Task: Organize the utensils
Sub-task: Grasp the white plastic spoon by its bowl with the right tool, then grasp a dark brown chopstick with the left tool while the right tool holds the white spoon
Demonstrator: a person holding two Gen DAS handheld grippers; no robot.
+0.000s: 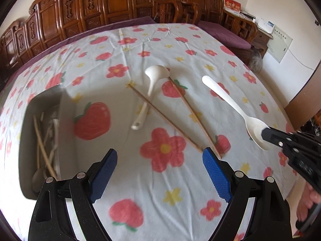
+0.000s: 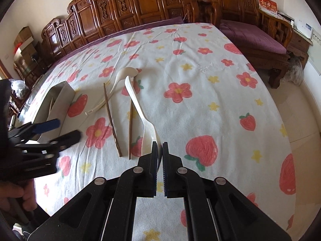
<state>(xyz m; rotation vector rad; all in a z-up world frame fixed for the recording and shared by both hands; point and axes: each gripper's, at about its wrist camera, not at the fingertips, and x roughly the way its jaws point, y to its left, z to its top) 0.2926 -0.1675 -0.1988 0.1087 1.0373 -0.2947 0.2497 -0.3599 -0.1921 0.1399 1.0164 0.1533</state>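
Observation:
My right gripper [image 2: 159, 146] is shut on the bowl end of a long white spoon [image 2: 138, 102], which it holds just above the cloth; the spoon also shows in the left wrist view [image 1: 230, 104]. My left gripper [image 1: 159, 160] is open and empty, over the cloth beside a metal tray [image 1: 46, 100]. The tray holds several chopsticks and spoons. A white ladle [image 1: 152, 84] and two wooden chopsticks [image 1: 166, 118] lie on the cloth between the grippers.
The table is covered by a white cloth with strawberries and flowers [image 1: 164, 148]. Carved wooden chairs [image 1: 112, 2] line the far side. A purple-cushioned bench [image 2: 254, 38] stands at the right, past the table edge.

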